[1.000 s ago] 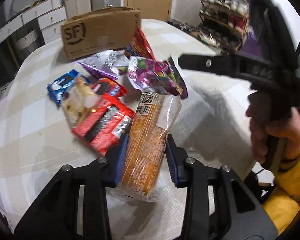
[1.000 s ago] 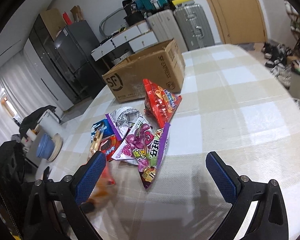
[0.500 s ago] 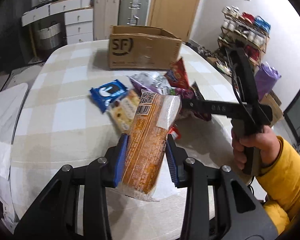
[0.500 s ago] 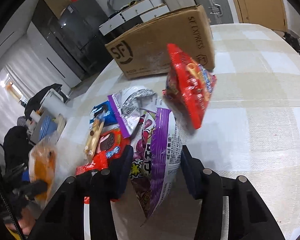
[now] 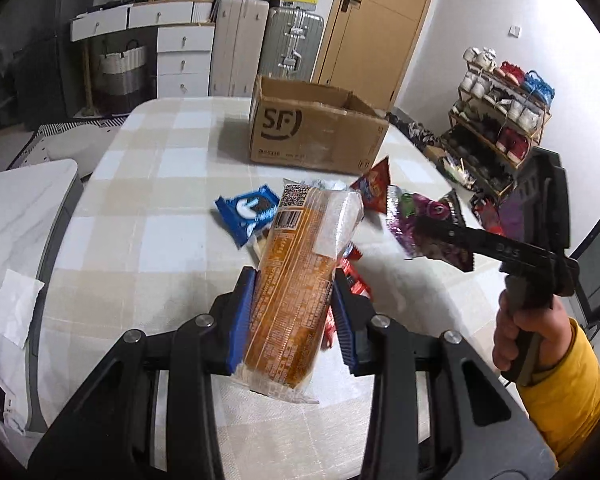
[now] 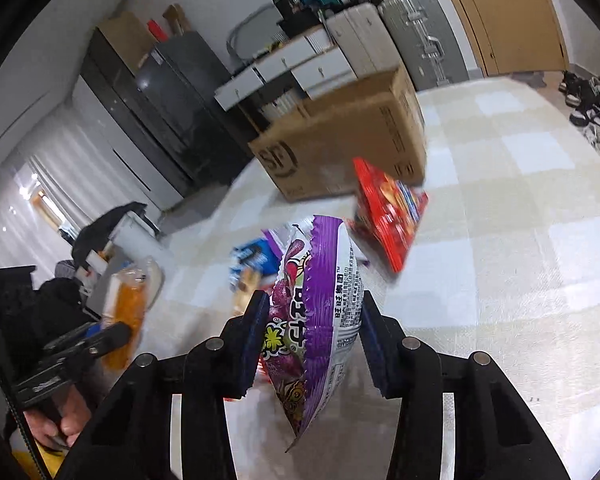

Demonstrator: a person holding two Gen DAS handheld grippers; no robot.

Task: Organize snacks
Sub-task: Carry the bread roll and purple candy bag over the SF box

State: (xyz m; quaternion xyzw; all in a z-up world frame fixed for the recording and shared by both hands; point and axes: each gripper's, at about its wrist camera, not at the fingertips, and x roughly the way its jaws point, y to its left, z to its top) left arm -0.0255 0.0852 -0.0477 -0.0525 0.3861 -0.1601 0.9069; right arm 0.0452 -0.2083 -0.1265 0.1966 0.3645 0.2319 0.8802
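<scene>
Each wrist fisheye looks forward and down along its own gripper's fingers, close above the checked table. The left view faces the SF cardboard box from its front, the right from nearer its corner. Both share the box, the snack pile and the suitcases.

Glossy plastic purple snack bag, matt brown cardboard box, checked cloth-covered table.
</scene>
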